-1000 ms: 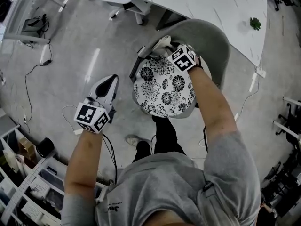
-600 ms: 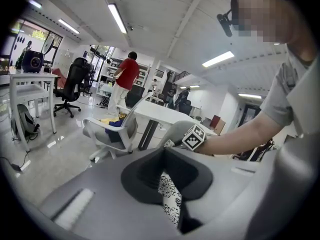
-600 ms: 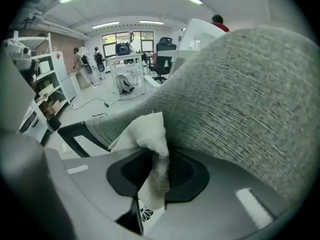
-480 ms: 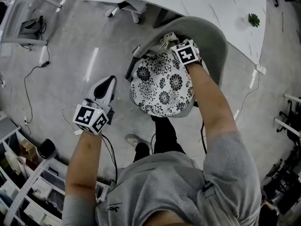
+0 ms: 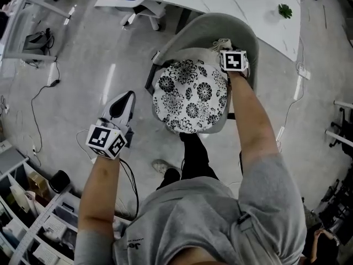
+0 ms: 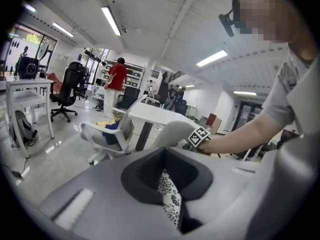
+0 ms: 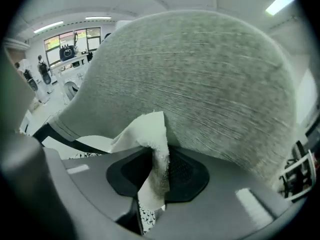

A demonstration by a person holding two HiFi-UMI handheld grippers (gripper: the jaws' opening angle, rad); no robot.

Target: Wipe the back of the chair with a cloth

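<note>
A chair with a curved grey back [image 5: 220, 24] and a black-and-white flowered seat cushion [image 5: 190, 95] stands in front of me. My right gripper [image 5: 230, 53] is shut on a white cloth [image 5: 220, 43] and presses it against the inner face of the back, towards its right side. In the right gripper view the cloth [image 7: 150, 139] bunches up out of the right gripper [image 7: 157, 171] against the grey fabric [image 7: 200, 79]. My left gripper [image 5: 122, 105] hangs over the floor left of the chair, shut and empty. The left gripper [image 6: 167, 176] points towards the chair back [image 6: 172, 134].
A white marble-look table [image 5: 242, 1] with a small green plant [image 5: 285, 11] stands right behind the chair. Another white office chair [image 5: 132, 4] is at the far left. Cables [image 5: 38, 87] trail on the floor, and shelves [image 5: 27, 214] fill the lower left.
My right gripper has slid the cloth along the chair back, from its left part over to its right side. The left gripper has stayed where it was.
</note>
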